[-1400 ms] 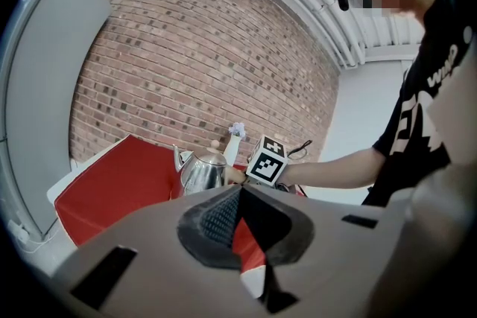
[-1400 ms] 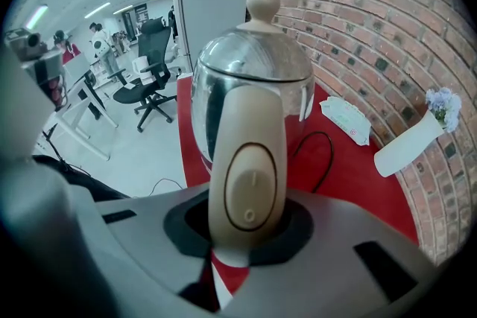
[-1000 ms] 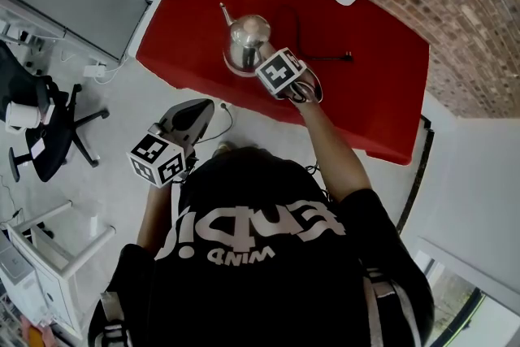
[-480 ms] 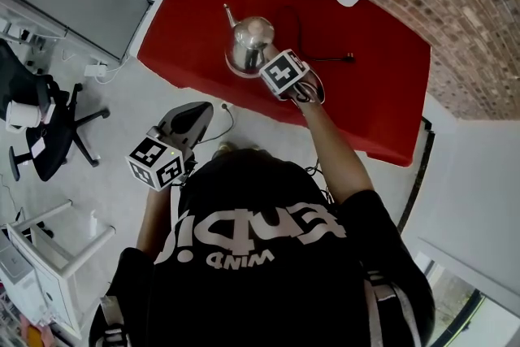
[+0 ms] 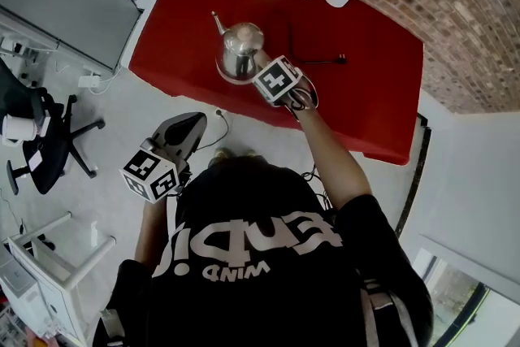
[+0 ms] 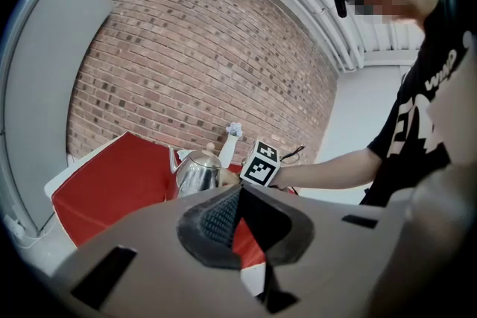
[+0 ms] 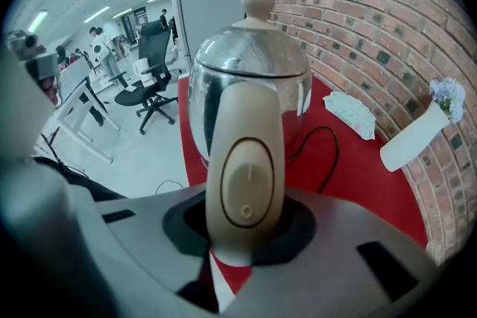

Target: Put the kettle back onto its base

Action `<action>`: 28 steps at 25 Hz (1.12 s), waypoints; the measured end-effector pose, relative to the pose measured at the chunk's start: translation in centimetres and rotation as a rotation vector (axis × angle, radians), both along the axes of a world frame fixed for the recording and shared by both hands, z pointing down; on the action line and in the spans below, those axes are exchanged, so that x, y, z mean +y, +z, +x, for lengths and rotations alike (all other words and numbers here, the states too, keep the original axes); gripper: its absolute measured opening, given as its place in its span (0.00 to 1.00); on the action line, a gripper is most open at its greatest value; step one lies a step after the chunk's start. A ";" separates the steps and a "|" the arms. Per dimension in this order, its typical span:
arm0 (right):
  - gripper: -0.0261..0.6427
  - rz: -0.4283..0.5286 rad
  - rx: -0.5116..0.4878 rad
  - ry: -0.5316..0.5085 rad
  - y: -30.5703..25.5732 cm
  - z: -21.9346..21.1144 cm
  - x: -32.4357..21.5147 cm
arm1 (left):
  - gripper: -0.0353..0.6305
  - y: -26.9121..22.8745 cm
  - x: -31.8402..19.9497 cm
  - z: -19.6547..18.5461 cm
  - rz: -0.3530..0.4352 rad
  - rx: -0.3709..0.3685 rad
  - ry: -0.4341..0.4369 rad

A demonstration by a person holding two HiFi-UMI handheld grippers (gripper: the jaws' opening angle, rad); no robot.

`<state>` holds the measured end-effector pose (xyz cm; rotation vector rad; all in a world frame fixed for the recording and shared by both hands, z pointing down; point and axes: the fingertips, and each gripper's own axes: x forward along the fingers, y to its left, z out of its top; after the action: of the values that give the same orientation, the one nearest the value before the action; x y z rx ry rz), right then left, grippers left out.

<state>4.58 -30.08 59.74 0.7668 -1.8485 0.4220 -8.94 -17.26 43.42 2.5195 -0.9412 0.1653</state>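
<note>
Here the right tool (image 5: 265, 69) clasps the kettle (image 5: 240, 43) handle, its jaws just easing wider; the left tool (image 6: 235, 199) hangs closed.

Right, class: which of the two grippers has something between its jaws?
The right gripper: the cream handle of the kettle sits between its jaws, which have just opened slightly. The left gripper has its jaws shut together on nothing.

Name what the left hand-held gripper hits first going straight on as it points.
Probably the kettle at the red table's near edge; the way up to it looks free. Depth is unclear, so the table edge may come first.
</note>
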 end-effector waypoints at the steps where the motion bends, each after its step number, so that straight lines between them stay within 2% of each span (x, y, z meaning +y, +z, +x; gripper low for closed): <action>1: 0.16 -0.005 -0.022 0.013 0.1 0.0 0.0 | 0.07 0.0 0.0 0.1 -0.001 0.000 0.001; 3: 0.31 -0.021 -0.072 0.052 0.6 0.2 0.0 | 0.07 0.0 0.1 0.3 -0.002 0.001 0.004; 5: 0.34 -0.032 -0.091 0.079 1.0 0.6 0.1 | 0.07 0.1 0.1 0.4 -0.004 0.002 0.008; 11: 0.34 -0.038 -0.091 0.082 1.1 1.3 0.3 | 0.07 0.1 -0.2 0.7 -0.006 0.005 0.015; 20: 0.34 -0.022 -0.129 0.039 -1.6 2.3 0.8 | 0.07 -0.1 -0.8 1.4 -0.006 0.002 0.036; 28: 0.34 0.059 -0.183 0.031 -5.9 5.1 1.9 | 0.07 -0.1 -1.1 2.1 -0.012 -0.002 0.047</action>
<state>9.66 -28.19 53.89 0.8201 -2.0290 0.4728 -6.86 -18.31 43.36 2.5324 -0.8792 0.1870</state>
